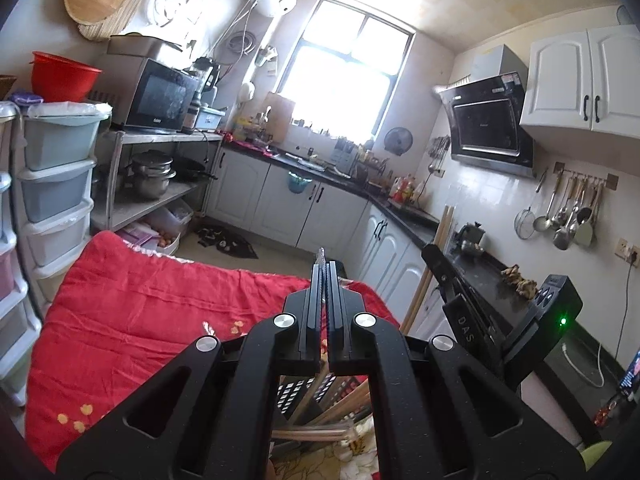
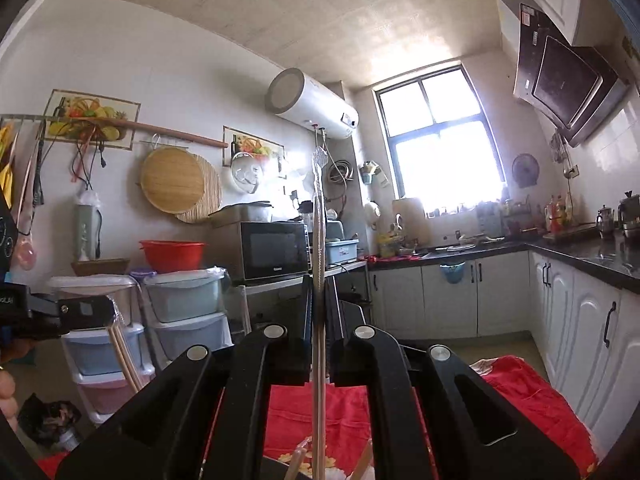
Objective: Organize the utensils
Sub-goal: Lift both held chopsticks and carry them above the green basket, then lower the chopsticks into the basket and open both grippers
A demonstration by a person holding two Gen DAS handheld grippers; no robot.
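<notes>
**A:** What's in your 2 tools?

**B:** My right gripper (image 2: pixel 320 280) is pressed together on 1 long thin utensil (image 2: pixel 319 208). Its long axis runs along my fingers and out past the tips, clear head at the far end, pointing up toward the ceiling. My left gripper (image 1: pixel 325 268) is pressed together too. A thin clear sliver pokes from its tips, and I cannot tell what it is.

**A:** And where does the utensil go?

**B:** Most likely into the black slotted holder (image 1: pixel 296 392) (chopsticks (image 1: pixel 340 408) already fan out of it). It sits on the red cloth (image 1: pixel 160 300), low and near, right under both tools and behind my fingertips rather than ahead of them.

**A:** So the holder lies opposite to where the utensil points?

**B:** Yes. I judge the right wrist must tip its far end over and down. Both hands hover over the holder, and I cannot tell which is nearer.
</notes>
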